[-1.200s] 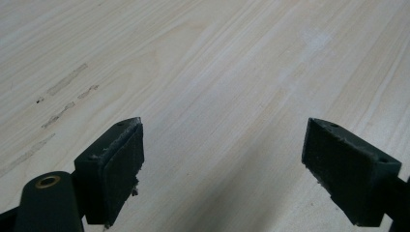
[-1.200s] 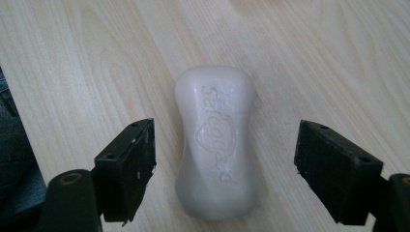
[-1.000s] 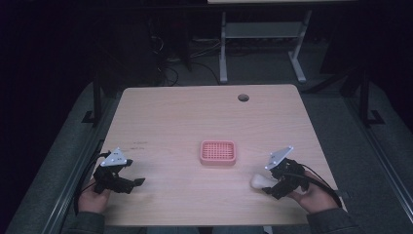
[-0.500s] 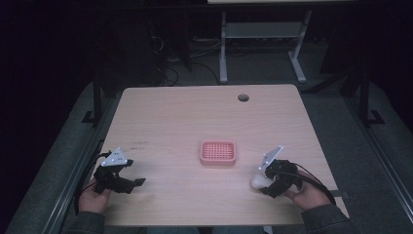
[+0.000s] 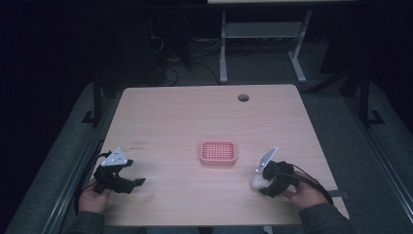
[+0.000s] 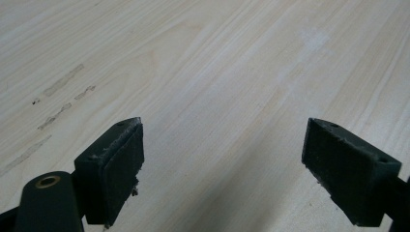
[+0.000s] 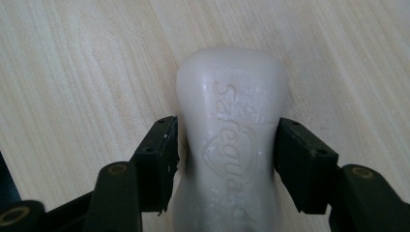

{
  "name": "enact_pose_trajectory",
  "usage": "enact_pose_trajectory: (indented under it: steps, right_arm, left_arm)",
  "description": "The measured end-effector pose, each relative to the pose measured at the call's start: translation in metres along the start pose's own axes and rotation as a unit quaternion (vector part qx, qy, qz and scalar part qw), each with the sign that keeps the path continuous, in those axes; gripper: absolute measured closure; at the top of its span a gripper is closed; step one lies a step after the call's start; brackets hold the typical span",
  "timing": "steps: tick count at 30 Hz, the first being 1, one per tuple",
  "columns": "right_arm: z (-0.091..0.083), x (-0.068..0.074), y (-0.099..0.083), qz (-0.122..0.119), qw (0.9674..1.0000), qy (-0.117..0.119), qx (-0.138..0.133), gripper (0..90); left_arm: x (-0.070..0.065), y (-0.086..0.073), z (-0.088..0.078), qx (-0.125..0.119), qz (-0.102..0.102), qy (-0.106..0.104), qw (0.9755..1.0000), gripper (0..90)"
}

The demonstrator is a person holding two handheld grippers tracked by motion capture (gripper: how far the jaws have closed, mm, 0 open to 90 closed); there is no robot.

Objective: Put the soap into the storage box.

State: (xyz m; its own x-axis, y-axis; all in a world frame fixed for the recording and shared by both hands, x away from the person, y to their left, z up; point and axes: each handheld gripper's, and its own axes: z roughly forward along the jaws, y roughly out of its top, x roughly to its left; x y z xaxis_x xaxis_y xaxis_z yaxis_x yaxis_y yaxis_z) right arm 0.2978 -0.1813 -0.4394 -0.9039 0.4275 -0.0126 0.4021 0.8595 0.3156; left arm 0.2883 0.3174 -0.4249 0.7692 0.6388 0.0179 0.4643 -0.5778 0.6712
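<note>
I am at the gripping step: my right gripper has just been closing its jaws, and they now sit on both flanks of the white soap bar, pinching it at its waist while it lies flat on the table. The soap lies just to the right of the pink soap dish and a little nearer me. Next, I judge, comes a straight lift, then a short carry left over the dish, keeping the slippery bar level. My left gripper rests well to the dish's left, jaws wide apart over bare wood.
</note>
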Motion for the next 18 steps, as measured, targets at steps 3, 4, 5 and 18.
enact_pose_trajectory:
  steps: [3,4,5,18]
  right_arm:
    - [0.0014,0.0002,0.0001,0.001,1.0,0.002,0.004,44.3]
    - [0.0015,0.0001,0.0001,0.002,1.0,0.003,0.004,44.7]
    - [0.0015,0.0001,0.0001,0.002,1.0,0.003,0.004,44.7]
    - [0.0023,-0.0019,0.0001,0.002,0.9999,0.004,0.009,47.6]
  left_arm:
    - [-0.0002,-0.0001,-0.0002,-0.001,-0.001,0.001,1.0,14.9]
    - [-0.0003,-0.0001,-0.0003,-0.002,-0.002,0.0,1.0,14.9]
    - [-0.0002,-0.0002,-0.0004,-0.002,-0.002,0.001,1.0,14.9]
    - [-0.0005,0.0,-0.0001,-0.002,-0.001,0.0,1.0,14.9]
